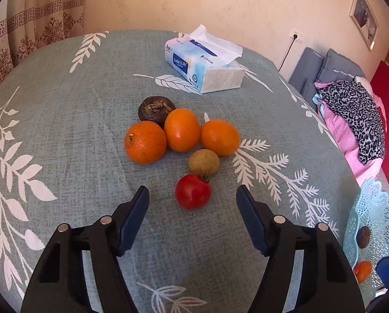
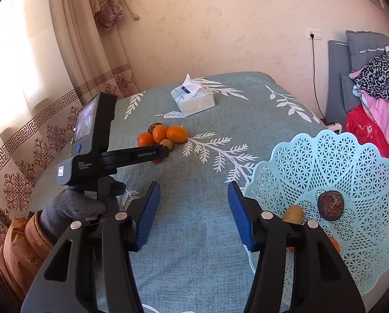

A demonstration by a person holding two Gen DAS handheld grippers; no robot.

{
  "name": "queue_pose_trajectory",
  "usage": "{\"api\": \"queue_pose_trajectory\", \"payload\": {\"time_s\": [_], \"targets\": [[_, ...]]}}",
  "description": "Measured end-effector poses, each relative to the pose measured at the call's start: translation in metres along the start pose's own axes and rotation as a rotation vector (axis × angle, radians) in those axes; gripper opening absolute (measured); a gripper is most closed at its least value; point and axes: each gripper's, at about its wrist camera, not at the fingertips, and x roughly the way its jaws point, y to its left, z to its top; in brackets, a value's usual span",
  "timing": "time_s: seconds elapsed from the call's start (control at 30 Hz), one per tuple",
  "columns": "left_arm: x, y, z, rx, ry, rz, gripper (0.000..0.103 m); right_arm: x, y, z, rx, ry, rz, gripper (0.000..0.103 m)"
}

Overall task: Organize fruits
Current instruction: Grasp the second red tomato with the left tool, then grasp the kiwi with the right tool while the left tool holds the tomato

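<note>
A cluster of fruit lies mid-table: a red tomato (image 1: 192, 195), a brown kiwi (image 1: 203, 162), three oranges (image 1: 145, 142), (image 1: 181, 129), (image 1: 220, 137) and a dark wrinkled fruit (image 1: 156, 108). My left gripper (image 1: 193, 195) is open and empty, its jaws either side of the tomato, just short of it. My right gripper (image 2: 193, 195) is open and empty beside a light-blue lattice basket (image 2: 351, 161), which holds a dark fruit (image 2: 330, 205), a kiwi (image 2: 293, 214) and orange fruit partly hidden behind the finger. The left gripper's body (image 2: 90, 140) shows in the right wrist view.
A tissue pack (image 1: 203, 60) lies at the far side of the table with the teal leaf-print cloth (image 1: 64, 130). The basket (image 1: 369, 224) sits at the table's right edge. A bed with piled clothes (image 1: 356, 114) stands right; curtains (image 2: 37, 104) hang left.
</note>
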Motion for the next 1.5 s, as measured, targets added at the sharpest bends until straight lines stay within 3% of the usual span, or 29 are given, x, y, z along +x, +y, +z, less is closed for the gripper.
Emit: {"api": "queue_pose_trajectory", "payload": {"time_s": [0.13, 0.2, 0.27, 0.53, 0.7, 0.93, 1.3, 1.4, 1.5], "targets": [[0.008, 0.001, 0.002, 0.012, -0.003, 0.028, 0.048, 0.007, 0.007, -0.001, -0.017, 0.016, 0.003, 0.056], [0.006, 0.004, 0.001, 0.011, -0.009, 0.021, 0.035, 0.011, 0.011, 0.000, -0.026, 0.023, 0.002, 0.056], [0.003, 0.009, -0.002, 0.003, -0.011, 0.007, 0.029, 0.015, 0.014, 0.000, -0.035, 0.027, -0.003, 0.056], [-0.036, 0.037, -0.010, -0.076, -0.083, 0.042, 0.029, 0.041, 0.031, 0.003, -0.067, 0.085, 0.000, 0.056], [-0.065, 0.051, -0.020, -0.109, -0.158, 0.145, 0.029, 0.065, 0.042, 0.015, -0.061, 0.117, 0.017, 0.056], [-0.082, 0.065, -0.029, -0.152, -0.215, 0.215, 0.029, 0.113, 0.054, 0.032, -0.037, 0.164, 0.010, 0.056], [-0.070, 0.086, -0.034, -0.248, -0.187, 0.259, 0.029, 0.184, 0.062, 0.054, -0.070, 0.185, -0.060, 0.053], [-0.072, 0.086, -0.034, -0.247, -0.200, 0.265, 0.029, 0.201, 0.060, 0.059, -0.060, 0.204, -0.075, 0.047], [-0.074, 0.084, -0.035, -0.242, -0.209, 0.268, 0.029, 0.214, 0.060, 0.061, -0.048, 0.224, -0.073, 0.046]]}}
